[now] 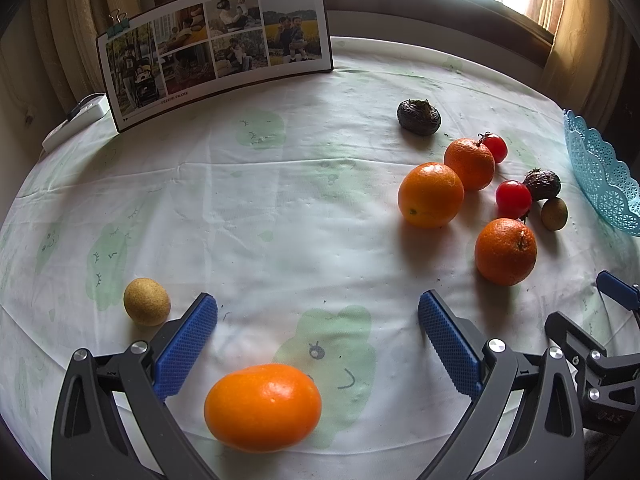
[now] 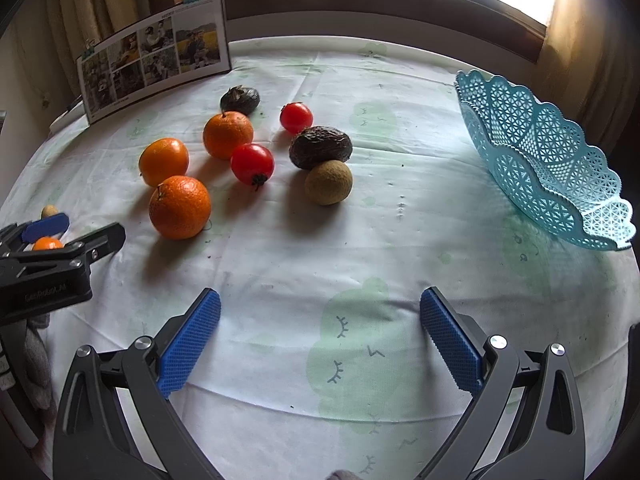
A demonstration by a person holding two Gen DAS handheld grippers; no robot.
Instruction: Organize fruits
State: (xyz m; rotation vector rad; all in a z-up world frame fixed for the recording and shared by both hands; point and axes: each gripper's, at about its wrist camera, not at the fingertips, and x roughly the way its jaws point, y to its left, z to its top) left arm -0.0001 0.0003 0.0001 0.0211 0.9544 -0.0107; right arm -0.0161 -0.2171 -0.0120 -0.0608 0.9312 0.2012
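Both hand-held grippers gape wide, holding nothing: left hand-held gripper (image 1: 318, 316), right hand-held gripper (image 2: 320, 312). The orange (image 1: 263, 407), bottom centre on the counter (image 1: 280, 184), could roll off if nudged.

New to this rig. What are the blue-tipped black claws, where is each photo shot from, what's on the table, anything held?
The claws are hand-held two-finger grippers; a person carries one in each hand, each with a fisheye camera looking along its fingers. One picture is from the left gripper, the other from the right gripper. Both are open and hold nothing. On the tablecloth lie loose fruits: oranges, including the nearest orange between the left fingers, two red tomatoes, dark wrinkled fruits and small brown ones. A blue lace basket sits on the right, a photo board at the back.
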